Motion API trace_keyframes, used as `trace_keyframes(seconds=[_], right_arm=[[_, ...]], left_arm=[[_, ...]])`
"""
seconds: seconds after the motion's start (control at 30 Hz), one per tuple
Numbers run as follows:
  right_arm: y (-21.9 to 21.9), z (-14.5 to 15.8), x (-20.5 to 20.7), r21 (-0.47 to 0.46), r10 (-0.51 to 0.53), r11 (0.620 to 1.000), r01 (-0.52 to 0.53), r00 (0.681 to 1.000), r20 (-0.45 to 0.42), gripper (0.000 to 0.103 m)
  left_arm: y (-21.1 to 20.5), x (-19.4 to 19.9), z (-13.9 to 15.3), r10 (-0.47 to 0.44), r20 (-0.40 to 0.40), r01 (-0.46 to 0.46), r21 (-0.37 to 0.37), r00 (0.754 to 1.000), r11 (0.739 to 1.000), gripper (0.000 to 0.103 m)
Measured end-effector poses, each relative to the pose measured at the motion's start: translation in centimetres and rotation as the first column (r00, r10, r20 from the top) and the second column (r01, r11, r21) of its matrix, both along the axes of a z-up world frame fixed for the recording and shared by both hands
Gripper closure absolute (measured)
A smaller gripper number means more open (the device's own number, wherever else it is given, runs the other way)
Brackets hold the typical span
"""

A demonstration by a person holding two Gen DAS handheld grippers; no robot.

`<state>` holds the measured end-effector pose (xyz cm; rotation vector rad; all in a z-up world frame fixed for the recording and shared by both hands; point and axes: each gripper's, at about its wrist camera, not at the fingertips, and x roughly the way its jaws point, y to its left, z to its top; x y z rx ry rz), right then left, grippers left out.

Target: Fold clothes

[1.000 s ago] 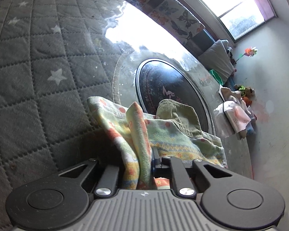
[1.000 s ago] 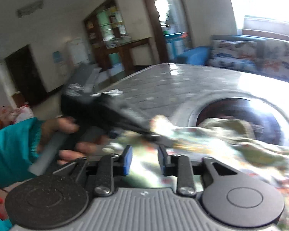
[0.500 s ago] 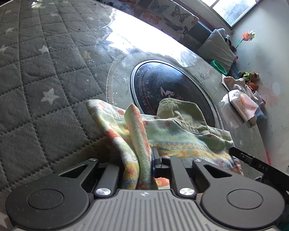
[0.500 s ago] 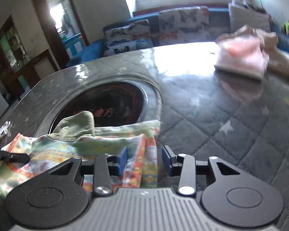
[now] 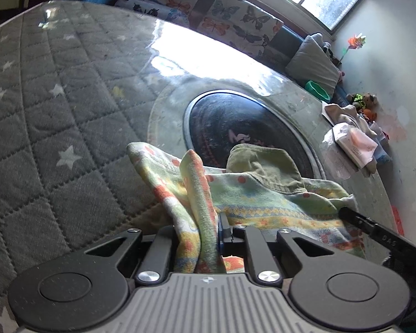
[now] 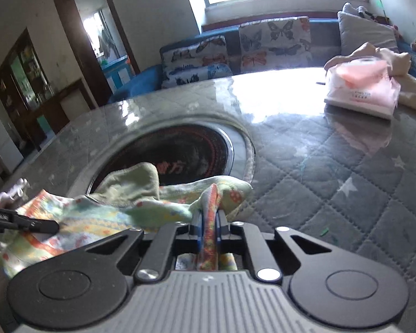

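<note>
Clothes first: a small patterned garment (image 5: pixel 263 194) lies crumpled on the quilted table cover (image 5: pixel 55 111), partly over the dark round plate (image 5: pixel 235 122) set into the middle of the table. The left gripper (image 5: pixel 205 230) is clenched on a bunched fold of it, and the right gripper (image 6: pixel 209 222) pinches another fold at the opposite edge, so the cloth hangs stretched between the two.

From the left camera you see the right tool's black finger reaching in at the far edge of the cloth, with a window, a pinwheel (image 5: pixel 355 41) and soft toys (image 5: pixel 366 102) by the wall. The right camera shows instead a doorway (image 6: pixel 97 41), a dark cabinet (image 6: pixel 22 83) and butterfly cushions (image 6: pixel 274 41) on a blue sofa, plus a pink packet (image 6: pixel 363 88) lying on the table well apart from the garment. A pale bit of cloth (image 6: pixel 12 194) sits near the table's edge there too.

The garment is pale green and yellow with orange dots and a banded pattern, and a plain olive-green part (image 5: pixel 263 166) is rumpled on top.
</note>
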<state>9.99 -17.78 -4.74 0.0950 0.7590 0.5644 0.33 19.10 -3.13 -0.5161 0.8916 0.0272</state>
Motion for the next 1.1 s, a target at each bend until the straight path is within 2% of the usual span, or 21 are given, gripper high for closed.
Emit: trace_keyframes(seconds=[0.2, 0.47, 0.7, 0.8, 0.97, 1.03, 1.1], right_arm=[[-1.4, 2.5, -2.3, 0.019, -0.017, 1.000, 0.016, 0.998, 0.068, 0.096], [-6.0, 5.8, -5.2, -0.003, -0.106, 0.994, 0.108, 0.981, 0.163, 0.096], [-13.0, 8.1, -6.4, -0.035, -0.247, 0.965, 0.261, 0.943, 0.222, 0.097], [-16.4, 9.1, -7.0, -0.049, -0.310, 0.942, 0.332, 0.916, 0.257, 0.100], [-20.9, 9.3, -6.5, -0.039, -0.405, 0.906, 0.422, 0.889, 0.213, 0.101], [-21.9, 8.6, -6.4, -0.043, -0.403, 0.907, 0.419, 0.893, 0.200, 0.100], [-22.5, 6.9, -6.2, -0.036, -0.402, 0.911, 0.411, 0.905, 0.140, 0.095]], left_arm=[[-1.6, 0.6, 2.0, -0.060, 0.048, 0.059, 0.021, 0.997, 0.998, 0.091], [-7.2, 3.3, 3.5, -0.190, 0.074, 0.188, 0.041, 0.979, 0.981, 0.091], [-14.9, 6.8, 4.5, -0.337, 0.085, 0.333, 0.053, 0.938, 0.941, 0.091], [-18.3, 8.2, 4.6, -0.385, 0.078, 0.381, 0.067, 0.920, 0.922, 0.091], [-21.8, 9.7, 4.3, -0.418, 0.063, 0.411, 0.095, 0.906, 0.906, 0.091], [-22.2, 9.8, 4.3, -0.423, 0.059, 0.415, 0.110, 0.904, 0.903, 0.091], [-22.1, 9.9, 4.3, -0.422, 0.052, 0.414, 0.117, 0.905, 0.903, 0.091]])
